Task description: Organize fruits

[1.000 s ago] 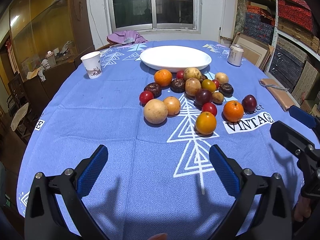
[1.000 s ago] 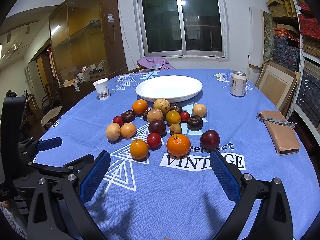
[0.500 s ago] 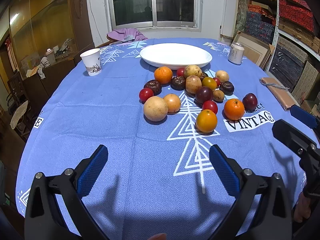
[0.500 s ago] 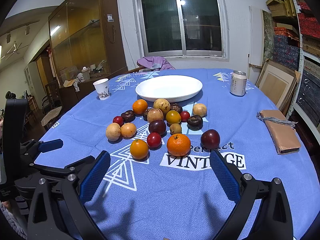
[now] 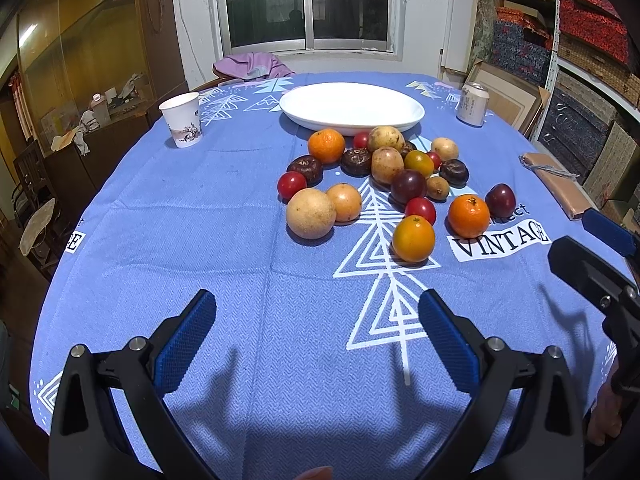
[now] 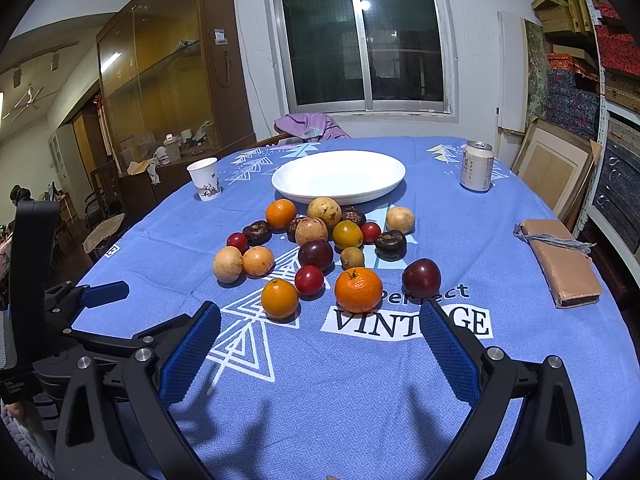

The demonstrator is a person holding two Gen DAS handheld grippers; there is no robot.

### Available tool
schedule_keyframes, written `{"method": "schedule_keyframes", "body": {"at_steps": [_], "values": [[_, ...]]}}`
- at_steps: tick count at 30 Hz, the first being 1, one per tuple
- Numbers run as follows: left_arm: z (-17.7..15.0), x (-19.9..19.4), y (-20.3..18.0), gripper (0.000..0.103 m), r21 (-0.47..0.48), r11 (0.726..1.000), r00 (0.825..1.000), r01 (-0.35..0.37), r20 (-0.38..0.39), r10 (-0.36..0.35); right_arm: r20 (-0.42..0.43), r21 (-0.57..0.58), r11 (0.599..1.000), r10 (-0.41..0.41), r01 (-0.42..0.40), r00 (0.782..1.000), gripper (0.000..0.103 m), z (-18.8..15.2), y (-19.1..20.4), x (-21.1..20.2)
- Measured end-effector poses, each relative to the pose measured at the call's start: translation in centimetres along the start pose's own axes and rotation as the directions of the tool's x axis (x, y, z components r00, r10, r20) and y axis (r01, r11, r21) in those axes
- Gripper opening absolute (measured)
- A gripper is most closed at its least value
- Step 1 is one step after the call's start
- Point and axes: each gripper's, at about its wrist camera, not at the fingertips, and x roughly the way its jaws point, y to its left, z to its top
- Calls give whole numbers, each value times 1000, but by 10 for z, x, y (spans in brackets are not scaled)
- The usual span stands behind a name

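Jaws on both the left gripper (image 5: 317, 322) and the right gripper (image 6: 320, 334) stood spread wide and empty above the blue tablecloth (image 5: 224, 240), short of the loose fruit pile (image 5: 384, 184) lying just before the empty white plate (image 5: 352, 106). Round fruit packed so close would likely roll if a finger nudged a neighbour, perhaps toward the table edge. Only the right wrist view showed the orange mandarin (image 6: 358, 289) directly ahead; the left view centred bare cloth.

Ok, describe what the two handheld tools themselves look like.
Both match: the left tool and the right tool each have two black plastic arms that spread in a V, fastened with silver round bolts. Each finger carries a long blue pad with a fine ribbed texture. No cables or markings show, and no sleeves can be made out.
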Motion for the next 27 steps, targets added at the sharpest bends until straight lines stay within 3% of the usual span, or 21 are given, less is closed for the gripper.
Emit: {"method": "schedule_keyframes", "body": {"at_steps": [27], "values": [[-1, 3, -1, 99, 1, 1000, 1000, 5, -10, -5, -3, 1, 1000, 0, 0, 1000, 100, -1, 1, 2]]}}
